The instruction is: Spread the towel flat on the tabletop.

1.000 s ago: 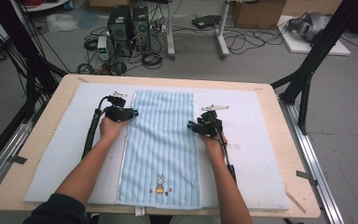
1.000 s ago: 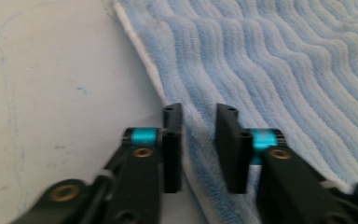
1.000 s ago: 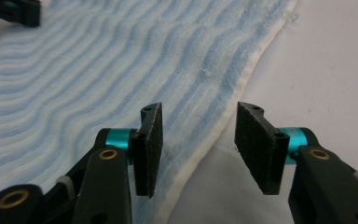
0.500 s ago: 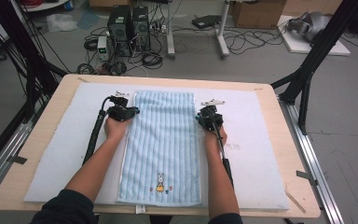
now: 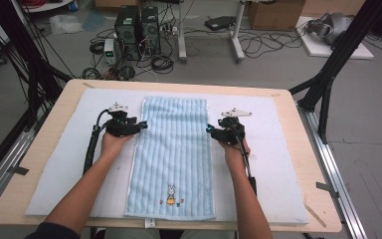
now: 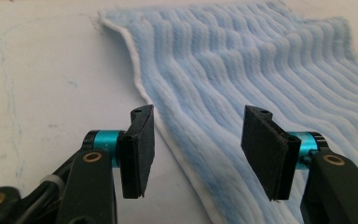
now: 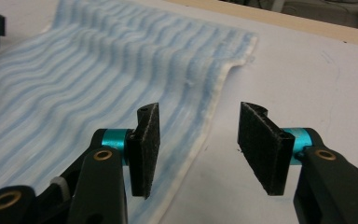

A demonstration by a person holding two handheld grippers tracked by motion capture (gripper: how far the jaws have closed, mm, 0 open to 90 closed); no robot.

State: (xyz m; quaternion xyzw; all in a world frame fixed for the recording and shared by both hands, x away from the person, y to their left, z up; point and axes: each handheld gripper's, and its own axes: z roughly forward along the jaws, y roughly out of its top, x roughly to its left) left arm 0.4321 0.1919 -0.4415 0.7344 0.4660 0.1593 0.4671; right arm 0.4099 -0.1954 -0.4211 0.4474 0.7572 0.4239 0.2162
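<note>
A light blue striped towel (image 5: 174, 149) with a small rabbit print lies flat, lengthwise, on the white mat (image 5: 59, 169). My left gripper (image 5: 140, 125) is at the towel's left edge, partway down from the far end. Its jaws have just been opening and stand open (image 6: 196, 149) over the towel's white hem (image 6: 168, 135), pressing on nothing. My right gripper (image 5: 210, 130) is at the towel's right edge. It has also just been opening and is open (image 7: 198, 149), with the hem (image 7: 205, 126) running under the gap and the towel (image 7: 74, 70) spreading to its left.
The mat covers most of a wooden table (image 5: 298, 129). Black frame posts (image 5: 338, 55) rise at both sides. Beyond the far edge, computer towers (image 5: 137, 25) and cables sit on the floor. A cable (image 5: 90, 149) trails from the left gripper along the forearm.
Both grippers' jaws have spread apart at the towel's side edges. The left hand has slid slightly outward and the right hand has shifted a little. The towel lies as before.
</note>
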